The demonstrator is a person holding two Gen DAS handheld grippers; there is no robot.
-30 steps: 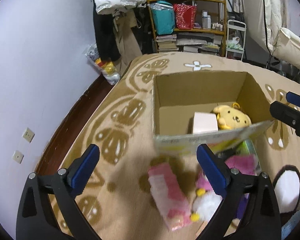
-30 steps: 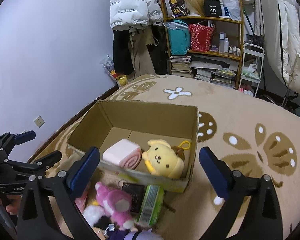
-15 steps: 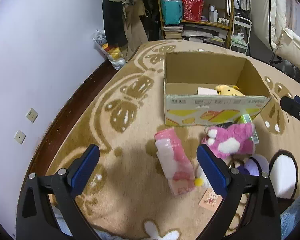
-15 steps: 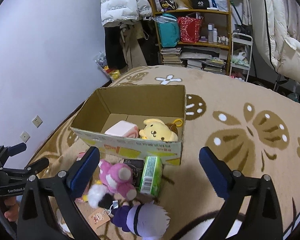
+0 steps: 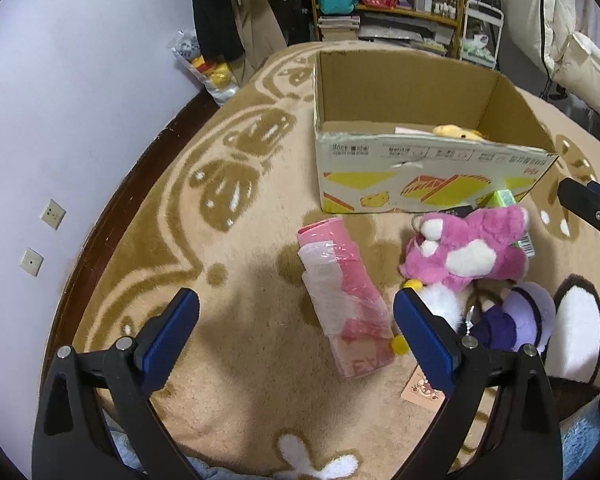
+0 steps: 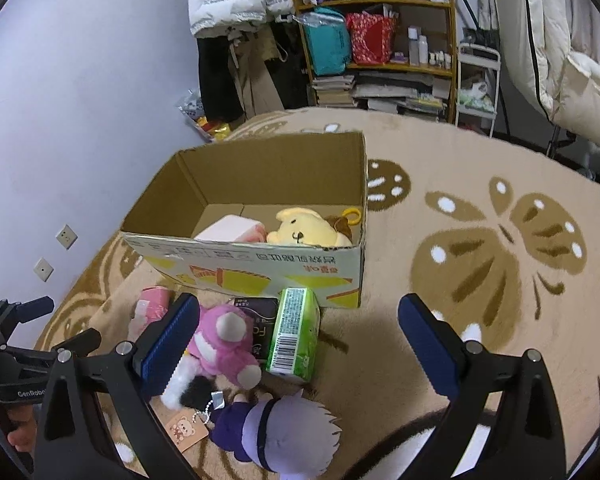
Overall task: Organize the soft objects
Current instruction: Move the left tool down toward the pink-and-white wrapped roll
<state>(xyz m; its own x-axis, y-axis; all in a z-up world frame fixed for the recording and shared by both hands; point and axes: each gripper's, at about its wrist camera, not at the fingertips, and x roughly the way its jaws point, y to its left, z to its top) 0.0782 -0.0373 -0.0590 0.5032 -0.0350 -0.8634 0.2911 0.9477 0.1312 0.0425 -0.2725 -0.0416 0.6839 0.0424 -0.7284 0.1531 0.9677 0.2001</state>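
An open cardboard box (image 5: 420,184) (image 6: 260,268) stands on the carpet. Inside lie a yellow plush (image 6: 306,234) and a pink-and-white roll cushion (image 6: 230,232). In front of the box lie a pink wrapped soft pack (image 5: 342,292) (image 6: 152,306), a pink plush bear (image 5: 468,250) (image 6: 224,344), a purple-and-white plush (image 5: 516,324) (image 6: 276,432), a small white-and-black plush (image 6: 184,386) and a green tissue pack (image 6: 294,334). My left gripper (image 5: 296,332) is open and empty above the carpet, near the pink pack. My right gripper (image 6: 298,344) is open and empty above the pile.
A dark flat packet (image 6: 260,320) lies under the pink bear. A paper tag (image 5: 422,390) lies on the carpet. A wall with sockets (image 5: 52,214) runs on the left. Shelves (image 6: 380,40) and hanging coats (image 6: 236,4) stand behind the box.
Both grippers have pulled back and away from the box, so the pile in front of it now shows fully. Both stay open. No toy has moved.
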